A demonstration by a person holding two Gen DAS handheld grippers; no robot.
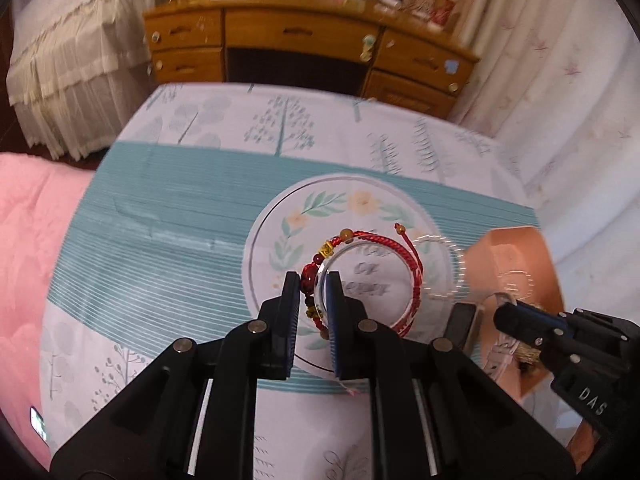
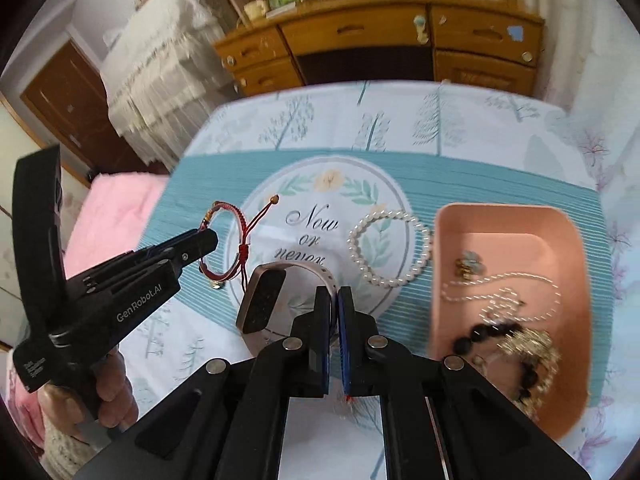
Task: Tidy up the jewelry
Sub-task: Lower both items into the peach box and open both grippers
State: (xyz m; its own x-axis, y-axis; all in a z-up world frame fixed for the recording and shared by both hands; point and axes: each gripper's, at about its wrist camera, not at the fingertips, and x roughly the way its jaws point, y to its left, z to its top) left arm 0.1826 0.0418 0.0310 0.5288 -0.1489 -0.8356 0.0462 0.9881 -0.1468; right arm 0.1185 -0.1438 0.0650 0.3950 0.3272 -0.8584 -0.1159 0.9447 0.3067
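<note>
My left gripper (image 1: 314, 284) is shut on a red braided bracelet (image 1: 408, 256) with gold and dark beads, held above the printed cloth; it also shows in the right wrist view (image 2: 236, 240), with that gripper (image 2: 208, 240) at the left. My right gripper (image 2: 334, 298) is shut on the pale band of a smart wristband (image 2: 264, 300) with a dark screen, held above the cloth. A white pearl bracelet (image 2: 390, 248) lies on the cloth. The pink tray (image 2: 568, 248) at the right holds a pearl necklace (image 2: 504, 292), black beads (image 2: 488, 336) and a gold piece (image 2: 532, 348).
The blue-and-white tablecloth (image 2: 280, 128) covers the table. A wooden dresser (image 2: 380, 36) with cluttered top stands behind. A pink blanket (image 1: 28, 240) lies to the left. Lace-covered furniture (image 1: 68, 64) stands at the far left.
</note>
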